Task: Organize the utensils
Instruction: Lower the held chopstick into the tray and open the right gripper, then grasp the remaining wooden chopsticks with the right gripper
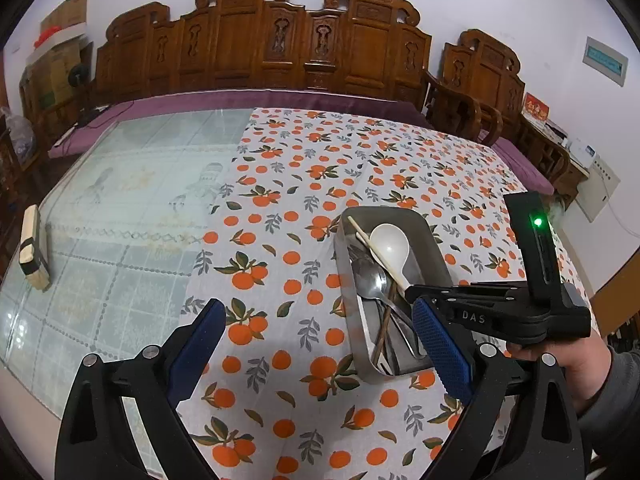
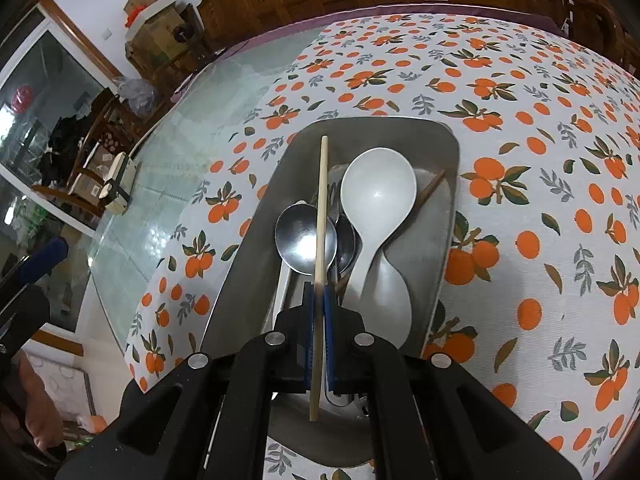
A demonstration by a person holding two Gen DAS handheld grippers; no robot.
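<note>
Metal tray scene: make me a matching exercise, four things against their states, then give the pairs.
Things:
1. pale chopstick
2. white spoon
3. left gripper
4. metal tray

States:
A. jaws wide open, holding nothing
B. standing on the orange-print tablecloth
C. clamped in the shut right gripper
D. lying bowl-up in the tray

Pairs: 1-C, 2-D, 3-A, 4-B

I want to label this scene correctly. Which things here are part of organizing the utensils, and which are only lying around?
Part of the job:
- right gripper
- pale chopstick
- metal tray
- white spoons
- metal spoons
- brown chopstick

Lying around:
- block on the glass
- cardboard boxes
</note>
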